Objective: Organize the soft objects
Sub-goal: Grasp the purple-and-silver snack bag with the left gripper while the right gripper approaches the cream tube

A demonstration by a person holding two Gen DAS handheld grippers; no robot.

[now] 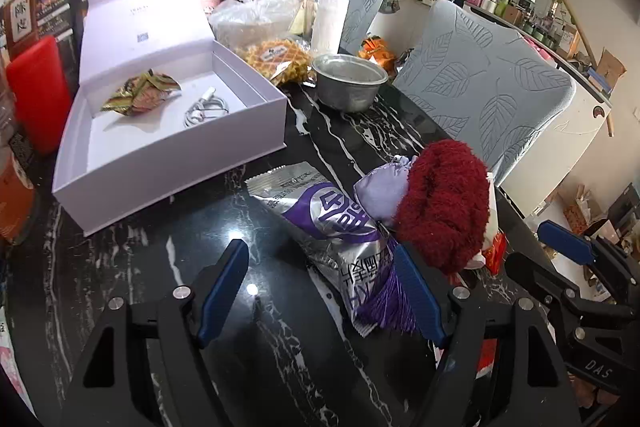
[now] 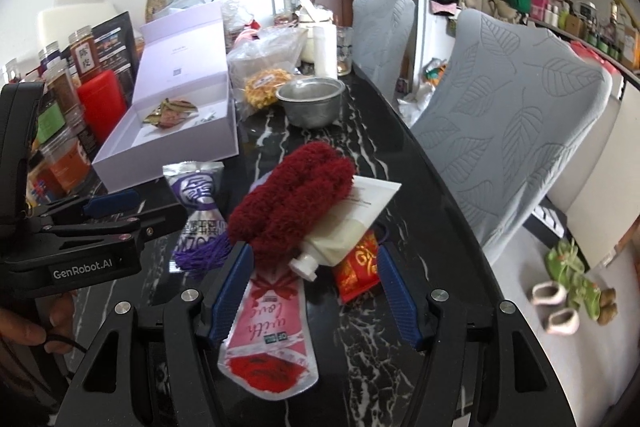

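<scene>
A fluffy dark red scrunchie (image 1: 444, 203) (image 2: 294, 193) lies on the black marble table (image 1: 200, 227), on a white squeeze tube (image 2: 348, 223). A lilac pouch (image 1: 380, 193) with a purple tassel (image 2: 200, 255) rests on a silver and purple snack packet (image 1: 332, 231) (image 2: 198, 191). A pink pouch (image 2: 268, 331) and a red packet (image 2: 358, 267) lie near the right gripper. An open lilac box (image 1: 168, 147) (image 2: 168, 155) holds a crumpled patterned cloth (image 1: 140, 93) and a white cable (image 1: 206, 109). My left gripper (image 1: 320, 291) is open and empty, by the snack packet. My right gripper (image 2: 314, 287) is open over the pink pouch.
A metal bowl (image 1: 350, 81) (image 2: 312, 101), a waffle pack (image 1: 276, 57), a plastic bag (image 1: 256, 15) and a paper roll (image 1: 330, 23) stand behind. A red container (image 1: 38, 93) and jars (image 2: 64, 95) line the left. Two grey chairs (image 1: 488, 83) (image 2: 504, 107) stand at the table's right edge.
</scene>
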